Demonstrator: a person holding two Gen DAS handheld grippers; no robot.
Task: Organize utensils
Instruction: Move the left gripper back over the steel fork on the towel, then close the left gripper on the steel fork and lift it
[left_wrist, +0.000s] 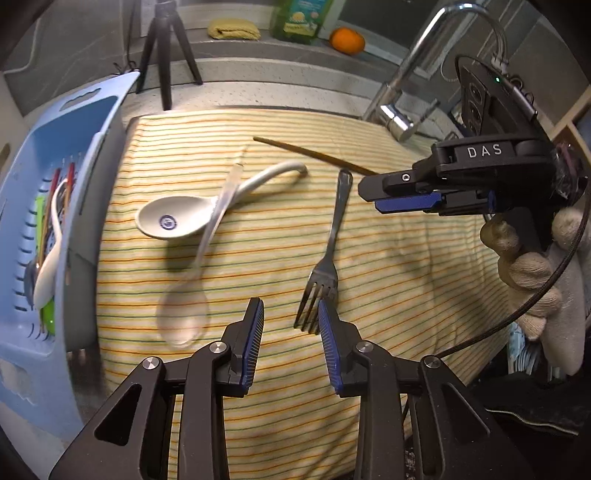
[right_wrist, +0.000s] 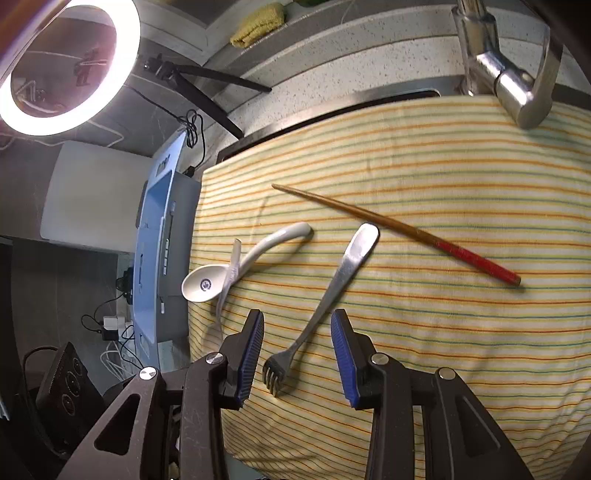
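On the striped cloth (left_wrist: 369, 332) lie a metal fork (left_wrist: 334, 229) (right_wrist: 332, 291), a white ceramic spoon (left_wrist: 166, 221) (right_wrist: 203, 284), a clear plastic spoon (left_wrist: 184, 317) (right_wrist: 231, 273) crossing the ceramic one, and a red-ended chopstick (left_wrist: 314, 155) (right_wrist: 406, 229). My left gripper (left_wrist: 290, 321) hovers open and holds nothing; the fork's tines lie just past its right finger. My right gripper (right_wrist: 297, 343) (left_wrist: 369, 192) is open above the fork, whose neck shows between its fingers, untouched. The blue basket (left_wrist: 85, 122) (right_wrist: 155, 229) at the left holds several utensils.
A chrome faucet (left_wrist: 399, 110) (right_wrist: 509, 81) rises behind the cloth. A tripod (left_wrist: 166, 55), a yellow sponge (left_wrist: 232, 29), a soap bottle (left_wrist: 299, 18) and an orange (left_wrist: 347, 40) stand along the back. A gloved hand (left_wrist: 528, 266) holds the right gripper. A ring light (right_wrist: 70, 66) glows at upper left.
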